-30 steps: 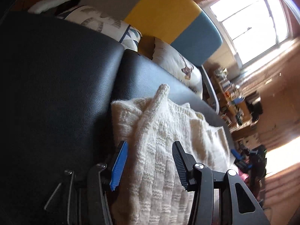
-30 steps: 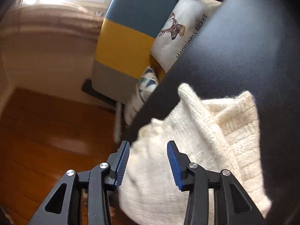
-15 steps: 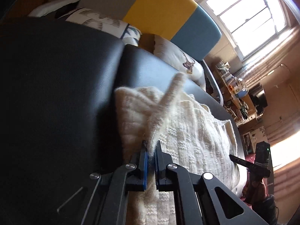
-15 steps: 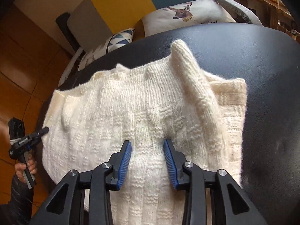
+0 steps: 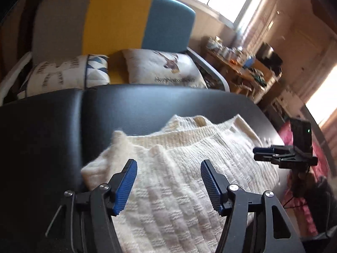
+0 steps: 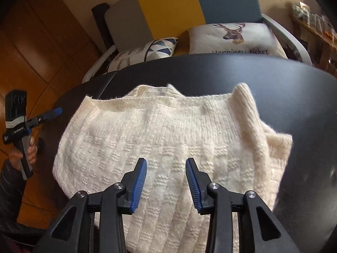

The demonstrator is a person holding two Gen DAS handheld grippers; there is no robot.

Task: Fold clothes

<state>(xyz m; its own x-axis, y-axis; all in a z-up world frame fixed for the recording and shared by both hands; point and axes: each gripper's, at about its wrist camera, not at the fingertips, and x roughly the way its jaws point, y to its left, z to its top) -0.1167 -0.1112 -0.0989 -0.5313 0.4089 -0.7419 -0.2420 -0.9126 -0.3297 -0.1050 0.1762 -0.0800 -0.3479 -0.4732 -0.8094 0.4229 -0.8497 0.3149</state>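
A cream knit sweater lies folded on a black padded surface. My left gripper hovers over the sweater's left part; its jaws are opening and nothing is pinched between them. Over the middle of the sweater hangs my right gripper, its jaws apart and opening a little, the pads clear of the knit. A raised ridge of knit stands at the sweater's right edge. Each gripper shows in the other's view: the right gripper and the left gripper, held by a hand.
Behind the black surface stands an armchair striped grey, yellow and blue, with a deer pillow and a patterned pillow. A cluttered desk is at the right below a bright window. Wooden floor lies to the left.
The left gripper, shut on a lifted fold of the sweater half a second ago, has let go, opened wide and drawn back. The right gripper has swung over the sweater's middle.
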